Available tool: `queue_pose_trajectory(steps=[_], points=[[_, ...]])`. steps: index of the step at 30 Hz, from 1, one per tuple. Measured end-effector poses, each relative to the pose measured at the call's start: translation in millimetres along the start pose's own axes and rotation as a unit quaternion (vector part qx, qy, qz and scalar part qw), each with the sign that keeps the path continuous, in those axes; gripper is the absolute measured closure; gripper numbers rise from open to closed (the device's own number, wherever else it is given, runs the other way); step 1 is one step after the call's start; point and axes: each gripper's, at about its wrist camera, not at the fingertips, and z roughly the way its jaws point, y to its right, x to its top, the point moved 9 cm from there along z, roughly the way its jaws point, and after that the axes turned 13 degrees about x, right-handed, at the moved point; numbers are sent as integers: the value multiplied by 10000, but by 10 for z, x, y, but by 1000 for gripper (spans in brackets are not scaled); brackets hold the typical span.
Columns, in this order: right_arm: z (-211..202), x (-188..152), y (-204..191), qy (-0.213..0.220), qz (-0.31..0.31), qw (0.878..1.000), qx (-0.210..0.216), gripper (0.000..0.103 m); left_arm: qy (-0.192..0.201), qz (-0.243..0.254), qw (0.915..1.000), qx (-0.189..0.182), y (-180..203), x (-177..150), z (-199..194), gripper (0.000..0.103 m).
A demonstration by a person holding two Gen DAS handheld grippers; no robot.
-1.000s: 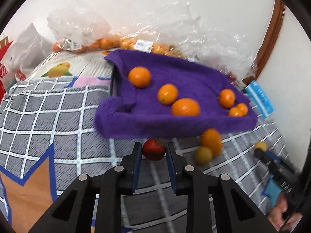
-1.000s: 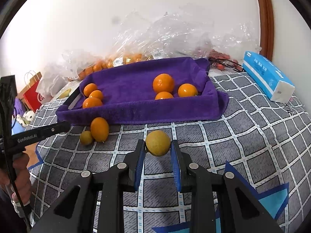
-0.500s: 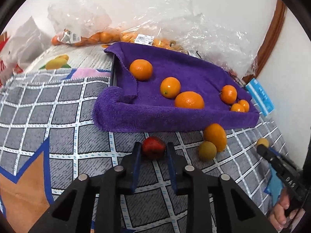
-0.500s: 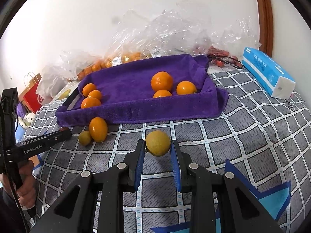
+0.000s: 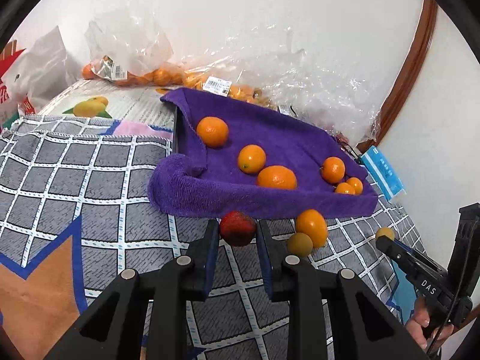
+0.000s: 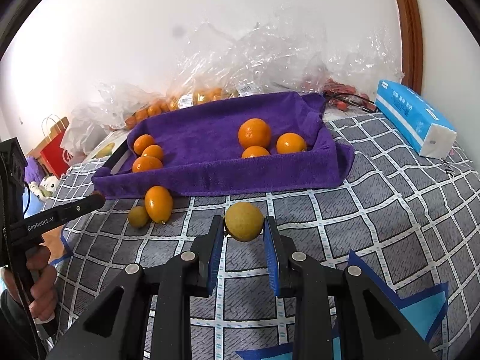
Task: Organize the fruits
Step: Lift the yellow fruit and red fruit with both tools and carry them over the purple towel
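Note:
My left gripper (image 5: 237,234) is shut on a small red fruit (image 5: 237,227), held just in front of the purple towel-lined tray (image 5: 210,198). My right gripper (image 6: 243,229) is shut on a yellow round fruit (image 6: 243,221) over the checked cloth, short of the tray (image 6: 210,180). Several oranges lie in the tray, such as one large orange (image 6: 254,133). An orange oval fruit (image 6: 158,204) and a small yellow-green fruit (image 6: 138,216) rest on the cloth by the tray's front edge. In the left wrist view the right gripper's tip shows with the yellow fruit (image 5: 384,234).
Clear plastic bags of oranges (image 5: 162,76) lie against the wall behind the tray. A blue tissue pack (image 6: 415,120) sits at the right. A red paper bag (image 6: 55,150) stands far left. A hand (image 6: 39,288) grips the left tool's handle.
The left wrist view has swung a little, so the tray and loose fruits sit slightly further right and lower. Both fruits stay gripped. The right gripper holds still.

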Motion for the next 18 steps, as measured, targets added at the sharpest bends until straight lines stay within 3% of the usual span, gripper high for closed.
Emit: queue_pose_trajectory(steps=[18], points=[[-93,43,-56,224,-61,9997,69,76,714,251,9971,73,101,71,-293,79]])
